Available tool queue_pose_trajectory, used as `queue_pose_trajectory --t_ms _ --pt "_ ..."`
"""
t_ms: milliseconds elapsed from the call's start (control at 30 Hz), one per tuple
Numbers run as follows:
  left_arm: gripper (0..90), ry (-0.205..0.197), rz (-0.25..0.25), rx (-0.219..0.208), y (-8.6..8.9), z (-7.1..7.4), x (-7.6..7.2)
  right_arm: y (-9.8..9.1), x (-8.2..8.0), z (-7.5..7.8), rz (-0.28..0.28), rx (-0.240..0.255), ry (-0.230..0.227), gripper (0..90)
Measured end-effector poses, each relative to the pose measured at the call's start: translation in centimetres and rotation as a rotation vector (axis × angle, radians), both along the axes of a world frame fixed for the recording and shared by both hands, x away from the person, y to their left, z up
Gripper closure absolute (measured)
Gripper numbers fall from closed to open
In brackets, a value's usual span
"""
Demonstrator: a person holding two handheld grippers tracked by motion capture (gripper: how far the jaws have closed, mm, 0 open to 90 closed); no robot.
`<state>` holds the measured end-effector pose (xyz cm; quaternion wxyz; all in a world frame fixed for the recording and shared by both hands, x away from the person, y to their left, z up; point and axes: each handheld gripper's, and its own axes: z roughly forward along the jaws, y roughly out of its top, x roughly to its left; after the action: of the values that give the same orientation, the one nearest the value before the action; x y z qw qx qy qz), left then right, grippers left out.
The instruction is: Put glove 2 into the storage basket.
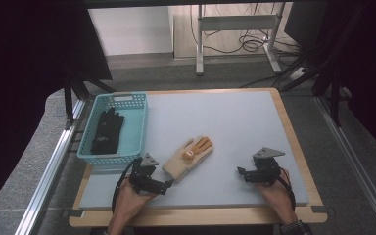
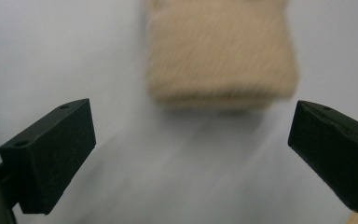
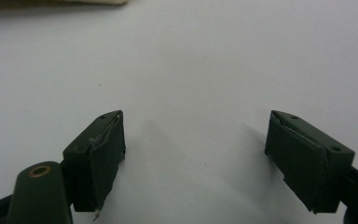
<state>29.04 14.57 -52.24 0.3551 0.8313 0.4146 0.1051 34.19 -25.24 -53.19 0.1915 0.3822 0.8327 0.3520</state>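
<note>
Beige knitted glove (image 1: 188, 157) is lying diagonally, cuff facing the left gripper (image 1: 168, 184), fingers spread; right gripper (image 1: 240, 171) spread too, open worktop (image 1: 235, 122) beyond the glove.

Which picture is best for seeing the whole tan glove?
The high view: the tan glove lies whole on the table, cuff and orange-tipped fingers all visible. The left gripper view gives a blurred close-up of its cuff end between open jaws. The right gripper view catches a sliver that may be its edge at the top.
</note>
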Motion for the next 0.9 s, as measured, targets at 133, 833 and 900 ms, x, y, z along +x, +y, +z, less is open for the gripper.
queue_pose_trajectory --t_ms 133,833,900 --pt "1.3 0.002 -0.026 0.014 -1.9 1.3 1.0 0.0 0.0 0.0 0.000 0.000 0.000 19.3" --pt "7.9 0.087 -0.071 0.174 -8.3 0.1 7.8 0.0 0.0 0.0 0.000 0.001 0.000 19.4" --pt "10.4 0.096 -0.077 0.197 -8.5 0.0 8.0 0.0 0.0 0.0 0.000 0.001 0.000 19.4"
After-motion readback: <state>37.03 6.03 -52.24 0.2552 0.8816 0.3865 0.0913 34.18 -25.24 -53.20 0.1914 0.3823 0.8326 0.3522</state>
